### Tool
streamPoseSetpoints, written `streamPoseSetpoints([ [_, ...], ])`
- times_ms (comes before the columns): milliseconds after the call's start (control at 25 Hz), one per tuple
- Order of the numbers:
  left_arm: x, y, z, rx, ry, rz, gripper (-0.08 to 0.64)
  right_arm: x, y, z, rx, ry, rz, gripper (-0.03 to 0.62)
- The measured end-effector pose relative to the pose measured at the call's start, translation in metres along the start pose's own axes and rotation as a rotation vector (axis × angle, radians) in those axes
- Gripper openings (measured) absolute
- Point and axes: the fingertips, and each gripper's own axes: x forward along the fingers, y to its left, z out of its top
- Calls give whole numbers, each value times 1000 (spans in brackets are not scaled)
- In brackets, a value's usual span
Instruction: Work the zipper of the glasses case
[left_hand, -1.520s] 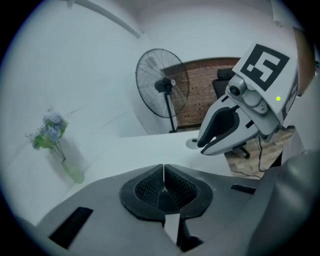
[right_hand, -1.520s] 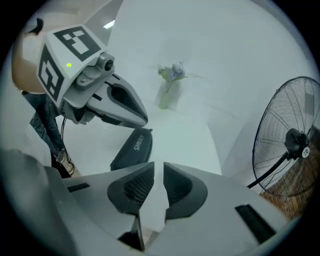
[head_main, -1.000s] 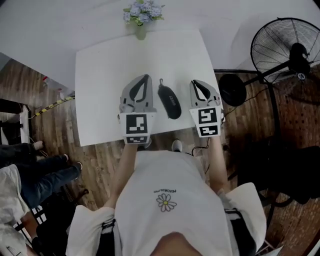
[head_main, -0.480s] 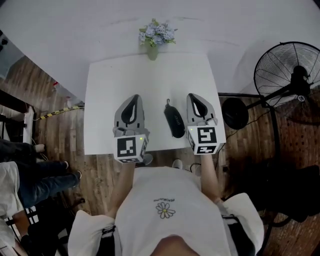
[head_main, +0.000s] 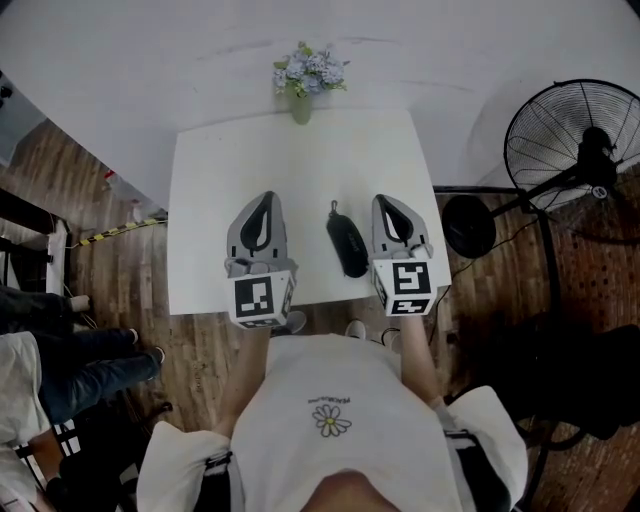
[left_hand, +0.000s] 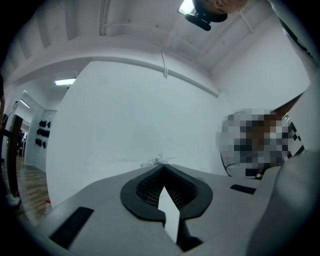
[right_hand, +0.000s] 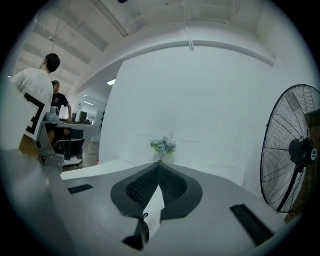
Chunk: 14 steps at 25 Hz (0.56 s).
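**Counter** (head_main: 210, 200): white, square, set against a white backdrop wall. Wood-plank floor (head_main: 120, 330) lies around it.

**Vase of blue flowers** (head_main: 303, 80): middle of the counter's far edge, well apart from everything else.

**Standing fan** (head_main: 575, 140): off the counter's right edge, with its round base (head_main: 468, 226) just beside that edge.

**Bystanders**: legs (head_main: 70, 365) on the floor to the left, cut off by the frame. The right gripper view shows two figures (right_hand: 35, 100) by a desk.

**Glasses case** (head_main: 347, 243): black, lying lengthwise near the near edge, right of middle. It sits between your two claws, nearer the right one, and neither touches it.

**Left claw** (head_main: 266, 198): tips together, nothing in them, over the left half of the near edge.

**Right claw** (head_main: 386, 202): tips together, empty, by the near right corner.

**Hard to read**:
- Your marker cubes cover parts of the near edge.
- The case's zip line is too small to make out.
- You cannot identify a dark shape (right_hand: 142, 232) low in the right claw's gap.
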Motion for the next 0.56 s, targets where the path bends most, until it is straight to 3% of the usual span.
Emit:
streamPoseSetpoints([
  [560,5,3,3,-27,-3,3,14,-2,-5,-2,7,-14,-17,8],
])
